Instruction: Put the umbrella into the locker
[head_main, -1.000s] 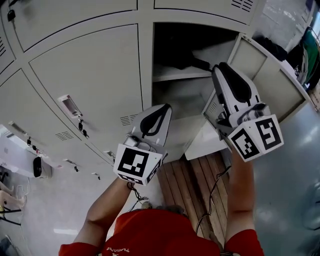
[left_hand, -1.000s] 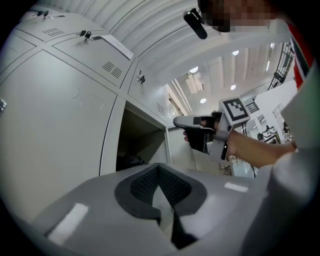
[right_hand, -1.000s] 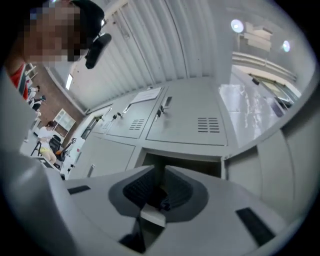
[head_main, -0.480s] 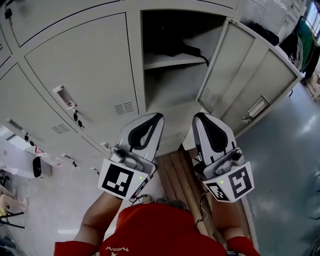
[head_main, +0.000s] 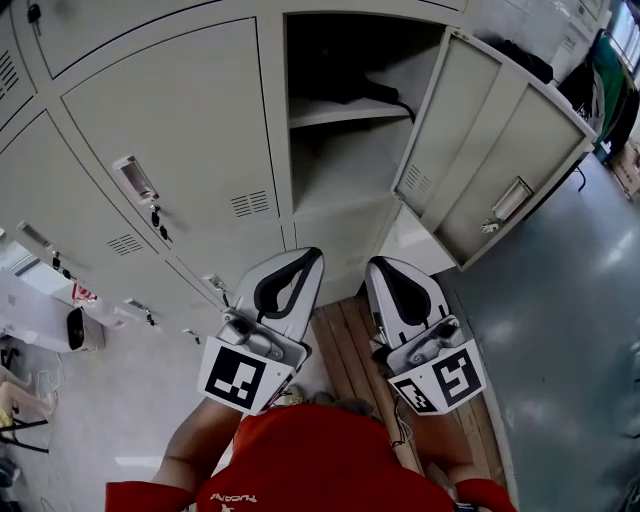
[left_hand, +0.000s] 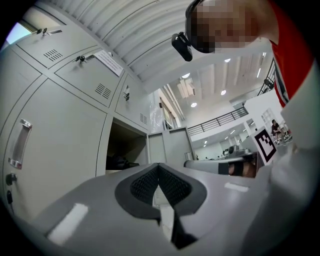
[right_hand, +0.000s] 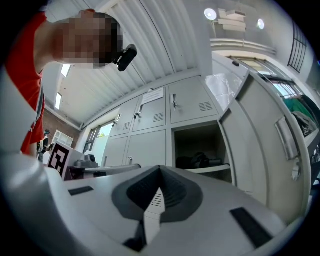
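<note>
Stowing looks done: what seems the dark folded umbrella (head_main: 352, 90) lies on the open grey metal locker's (head_main: 340, 190) shelf (head_main: 335, 113); below it, our left gripper (head_main: 312, 254) and right gripper (head_main: 378, 264) are pinched together, empty, the right just closed.

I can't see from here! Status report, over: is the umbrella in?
Left gripper, right gripper shut, empty. Dark bundle, likely umbrella, on locker shelf. Door open.

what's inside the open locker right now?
A dark bundle, probably the folded umbrella, lies on the shelf in the open locker. Below the shelf only bare wall shows. The upper compartment's back is too deep in shadow to see.
</note>
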